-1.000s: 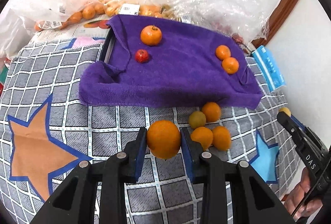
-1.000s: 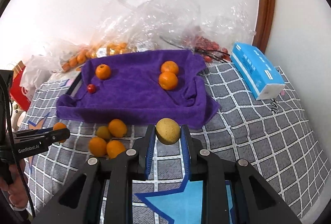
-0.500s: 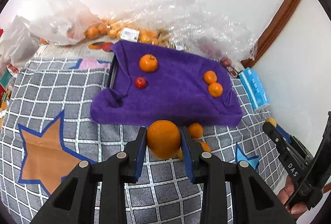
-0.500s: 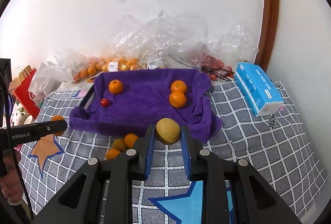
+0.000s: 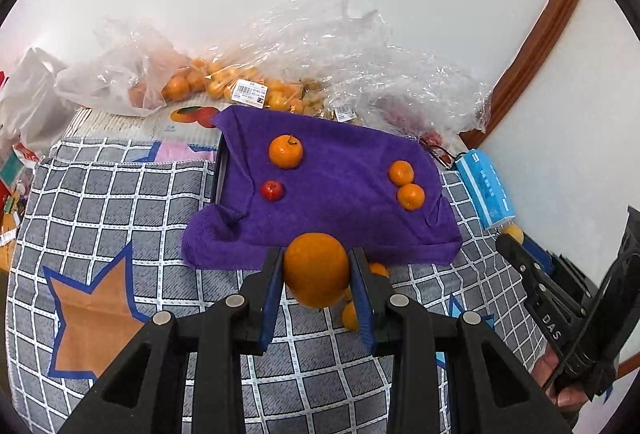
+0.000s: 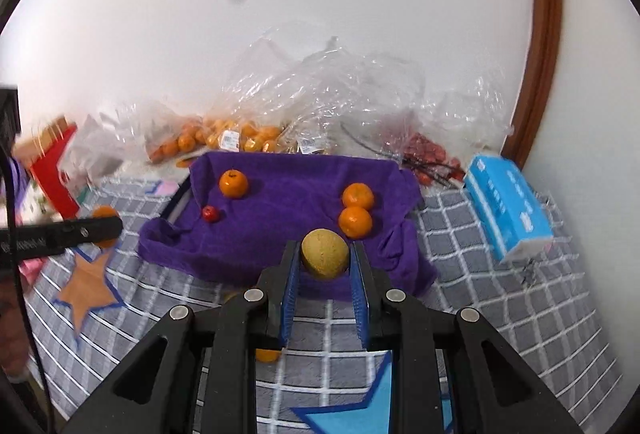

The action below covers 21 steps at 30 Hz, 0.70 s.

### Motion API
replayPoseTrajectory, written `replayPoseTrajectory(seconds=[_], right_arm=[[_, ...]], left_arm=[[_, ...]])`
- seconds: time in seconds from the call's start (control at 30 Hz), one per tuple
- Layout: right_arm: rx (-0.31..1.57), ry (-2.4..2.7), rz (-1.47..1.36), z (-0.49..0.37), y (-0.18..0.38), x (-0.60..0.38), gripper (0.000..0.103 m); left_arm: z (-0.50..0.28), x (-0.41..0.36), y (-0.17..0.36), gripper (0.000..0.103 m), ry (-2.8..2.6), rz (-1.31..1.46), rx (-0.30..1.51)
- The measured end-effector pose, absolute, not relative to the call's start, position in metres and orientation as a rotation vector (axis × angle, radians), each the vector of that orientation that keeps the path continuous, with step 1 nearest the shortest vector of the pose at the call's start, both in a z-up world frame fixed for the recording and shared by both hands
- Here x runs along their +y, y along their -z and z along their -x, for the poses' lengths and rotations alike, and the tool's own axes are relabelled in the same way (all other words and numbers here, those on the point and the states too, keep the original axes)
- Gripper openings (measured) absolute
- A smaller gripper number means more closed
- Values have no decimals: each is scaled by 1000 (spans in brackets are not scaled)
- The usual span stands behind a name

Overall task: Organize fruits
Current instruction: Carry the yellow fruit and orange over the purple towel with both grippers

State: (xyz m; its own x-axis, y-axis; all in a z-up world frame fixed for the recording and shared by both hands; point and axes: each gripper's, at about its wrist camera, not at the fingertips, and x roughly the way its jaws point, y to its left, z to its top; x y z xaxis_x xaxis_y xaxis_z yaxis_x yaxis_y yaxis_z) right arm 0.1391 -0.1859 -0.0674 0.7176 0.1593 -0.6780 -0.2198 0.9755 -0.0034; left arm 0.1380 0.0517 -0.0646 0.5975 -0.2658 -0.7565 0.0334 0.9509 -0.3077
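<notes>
My left gripper (image 5: 316, 274) is shut on a large orange (image 5: 316, 270), held above the checked cloth in front of the purple towel (image 5: 332, 201). My right gripper (image 6: 325, 258) is shut on a yellow-green fruit (image 6: 325, 253), held in front of the towel's near edge (image 6: 280, 234). On the towel lie a stemmed orange (image 5: 285, 152), a small red fruit (image 5: 272, 190) and two tangerines (image 5: 401, 172) (image 5: 411, 196). Loose tangerines (image 5: 350, 316) on the cloth are mostly hidden behind my left fingers. The right gripper also shows at the right of the left wrist view (image 5: 516, 246).
Clear plastic bags (image 5: 320, 73) with oranges and red fruit lie along the wall behind the towel. A blue tissue pack (image 6: 506, 201) lies to the right of the towel. The checked cloth with star patches (image 5: 96, 306) covers the surface. A red bag (image 6: 52, 169) stands far left.
Both grippers have risen and pulled back with their fruits held; the towel and the loose tangerines now look smaller and lower in both views.
</notes>
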Motion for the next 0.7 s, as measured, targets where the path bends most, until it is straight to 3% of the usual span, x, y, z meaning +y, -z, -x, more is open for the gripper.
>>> replayPoseTrajectory(seconds=[0.7], right_arm=[[778, -250, 177, -186, 80, -176, 24]], left_arm=[[-175, 59, 77, 31, 168, 278, 935]])
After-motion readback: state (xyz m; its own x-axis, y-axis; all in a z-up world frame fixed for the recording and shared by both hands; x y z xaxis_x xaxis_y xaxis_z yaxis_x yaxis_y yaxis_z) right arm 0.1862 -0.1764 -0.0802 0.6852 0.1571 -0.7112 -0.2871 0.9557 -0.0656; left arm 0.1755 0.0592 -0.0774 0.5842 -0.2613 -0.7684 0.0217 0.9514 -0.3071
